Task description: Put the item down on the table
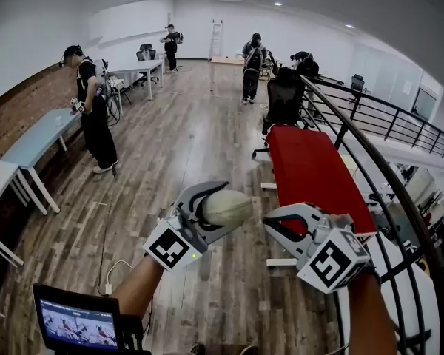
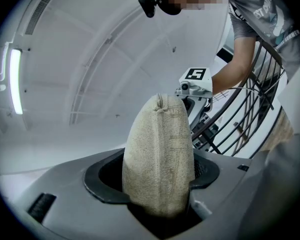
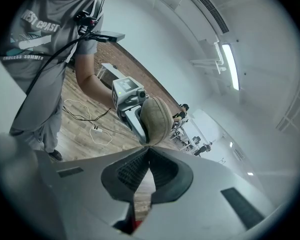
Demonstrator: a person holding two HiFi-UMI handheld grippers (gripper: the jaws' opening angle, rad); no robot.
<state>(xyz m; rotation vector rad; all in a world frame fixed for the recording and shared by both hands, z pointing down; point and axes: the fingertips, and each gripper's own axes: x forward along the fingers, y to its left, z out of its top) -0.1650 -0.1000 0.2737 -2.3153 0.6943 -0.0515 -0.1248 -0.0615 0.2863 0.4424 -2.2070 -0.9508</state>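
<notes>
Left gripper (image 1: 226, 207) clamps the pouch (image 2: 159, 154); right gripper (image 3: 148, 148) has its jaws together, empty. Letting go before reaching the table (image 1: 311, 161) at one o'clock drops the pouch on the floor.

Head camera overlooks left tongs (image 1: 229, 207) and right tongs (image 1: 268, 226), whose cameras face each other.

The left forearm (image 1: 137, 287) comes in from 7 o'clock. The left tool (image 1: 223, 207) points toward 2 o'clock, its jaws spread wide and clamped on a beige fabric pouch (image 1: 231, 205). The right forearm (image 1: 371, 318) enters from 5 o'clock. The right tool (image 1: 272, 225) points toward 10 o'clock, its jaws closed together with nothing between them.
</notes>
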